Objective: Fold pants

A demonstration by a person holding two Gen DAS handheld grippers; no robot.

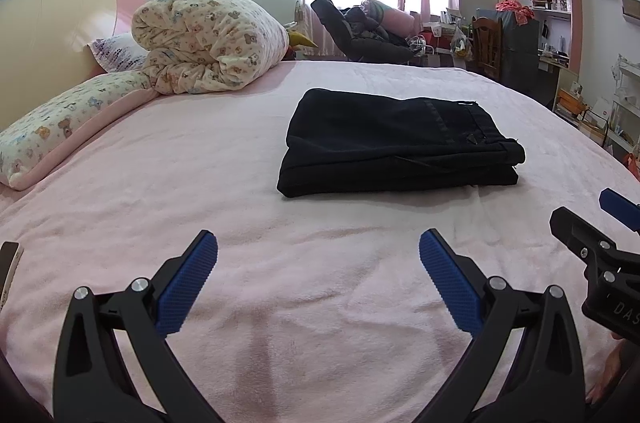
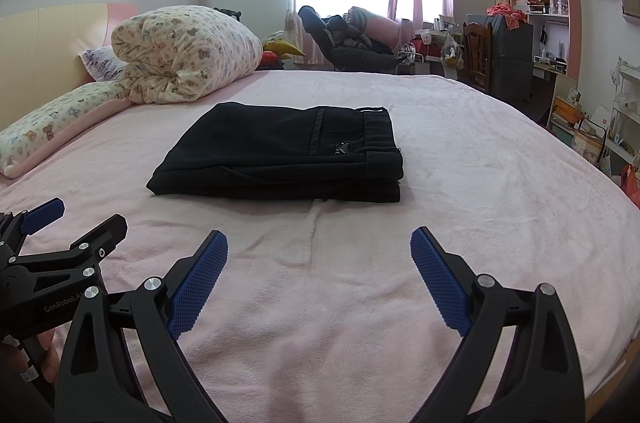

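Black pants (image 1: 396,143) (image 2: 280,153) lie folded into a flat rectangular stack in the middle of the pink bed (image 1: 240,183) (image 2: 460,183), waistband toward the right. My left gripper (image 1: 318,243) is open over the bedspread, well short of the stack, with nothing between its blue pads. My right gripper (image 2: 319,243) is also open and empty, just in front of the stack. Each gripper shows at the edge of the other's view: the right gripper (image 1: 600,219) on the right side, the left gripper (image 2: 76,219) on the left side.
A rolled bear-print quilt (image 1: 208,43) (image 2: 184,55) and long pillow (image 1: 68,127) (image 2: 52,127) lie at the bed's head, far left. Beyond the bed stand a reclined chair with clothes (image 1: 360,31), a wooden chair (image 2: 478,51) and cluttered shelves (image 1: 548,7).
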